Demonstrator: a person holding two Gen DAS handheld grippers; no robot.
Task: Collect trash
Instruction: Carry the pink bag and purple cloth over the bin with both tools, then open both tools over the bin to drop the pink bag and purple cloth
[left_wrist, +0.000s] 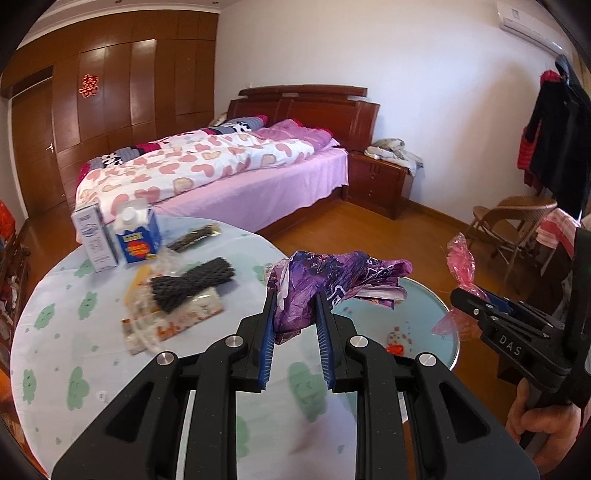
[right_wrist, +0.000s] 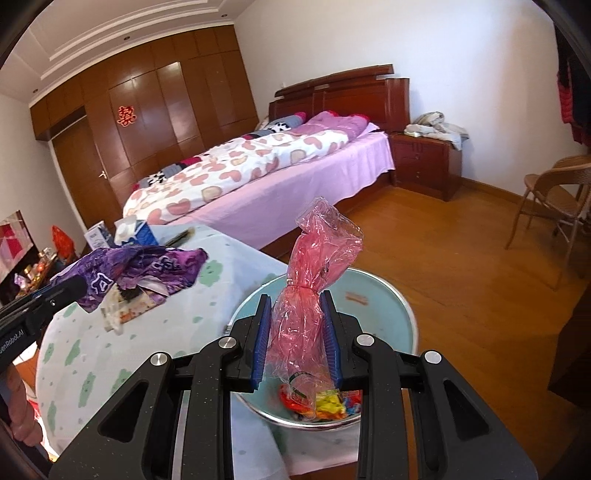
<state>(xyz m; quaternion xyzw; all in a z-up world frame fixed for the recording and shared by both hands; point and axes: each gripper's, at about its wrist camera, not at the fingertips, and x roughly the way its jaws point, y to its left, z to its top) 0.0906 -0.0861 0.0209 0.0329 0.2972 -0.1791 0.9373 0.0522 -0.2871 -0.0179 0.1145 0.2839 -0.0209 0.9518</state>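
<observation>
My left gripper is shut on a crumpled purple wrapper, held above the edge of the round table. The wrapper's free end hangs toward a pale blue bin beside the table. My right gripper is shut on a twisted pink plastic bag, directly above the bin. Colourful wrappers lie in the bin's bottom. In the right wrist view the left gripper and the purple wrapper are at the left.
On the table lie a black foam net, several flat wrappers, a blue milk carton and a white box. A bed stands behind, a wicker chair at the right.
</observation>
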